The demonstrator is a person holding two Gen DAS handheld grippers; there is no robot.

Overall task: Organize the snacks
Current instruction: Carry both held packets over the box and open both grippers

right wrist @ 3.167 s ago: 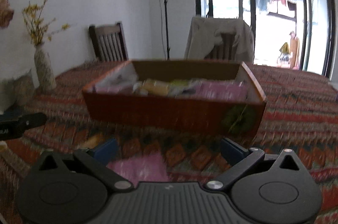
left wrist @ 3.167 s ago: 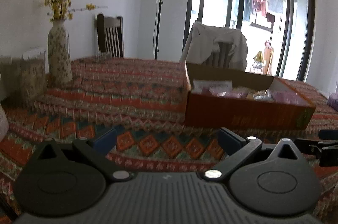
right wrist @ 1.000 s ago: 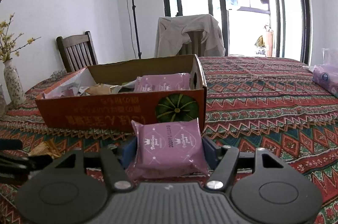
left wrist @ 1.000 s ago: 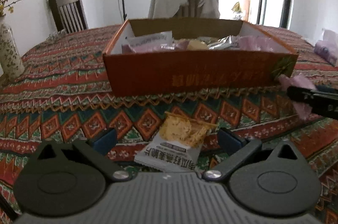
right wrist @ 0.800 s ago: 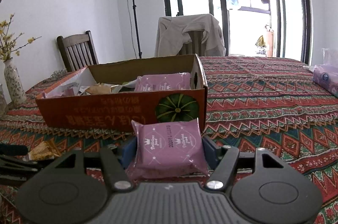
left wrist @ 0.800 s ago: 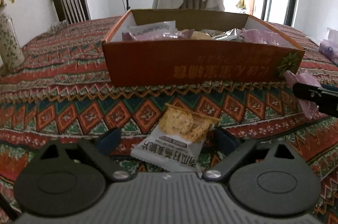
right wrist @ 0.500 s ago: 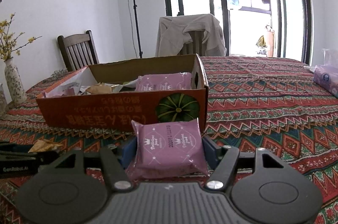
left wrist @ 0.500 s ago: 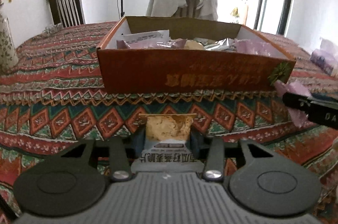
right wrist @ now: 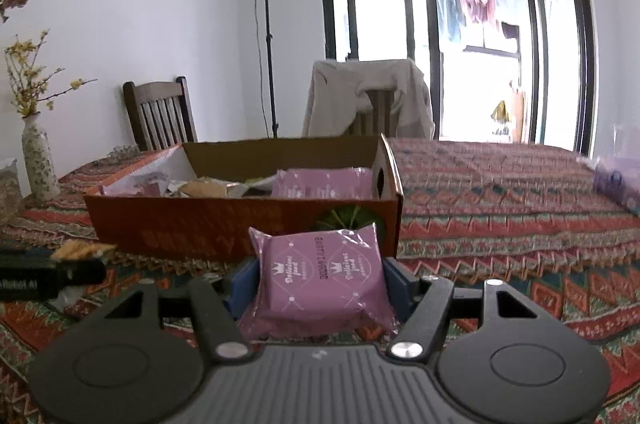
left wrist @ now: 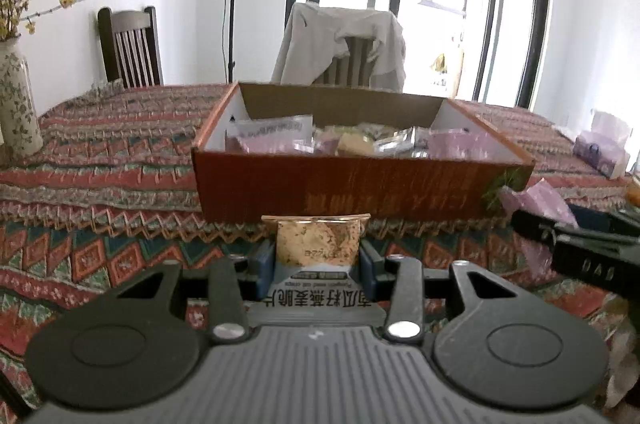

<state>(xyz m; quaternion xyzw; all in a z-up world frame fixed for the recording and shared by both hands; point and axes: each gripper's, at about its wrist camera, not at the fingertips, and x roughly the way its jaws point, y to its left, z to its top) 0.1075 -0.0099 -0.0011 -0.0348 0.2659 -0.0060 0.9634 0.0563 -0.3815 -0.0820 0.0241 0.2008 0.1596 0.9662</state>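
- Left gripper [left wrist: 318,256]: its blue pads are clamped on the sides of a white-and-gold crisp packet [left wrist: 318,244] held upright – the packet's bottom is cut off behind the gripper body, and the Chinese print on its white band reads upside down, too small for me to make out.
- Right gripper [right wrist: 320,276]: closed on a flat purple plastic snack pack [right wrist: 322,280], pinched left and right. "Delicious food" is printed twice under little crowns; the date-like line between them is too fuzzy to read.
- Just beyond both sits an orange cardboard box [left wrist: 360,184] on the patterned red tablecloth [right wrist: 500,192] – more wrappers inside, mostly blurred. Orange lettering on its front wall is upside down and illegible.
- The other gripper's tip shows at each frame's edge, partly cropped.
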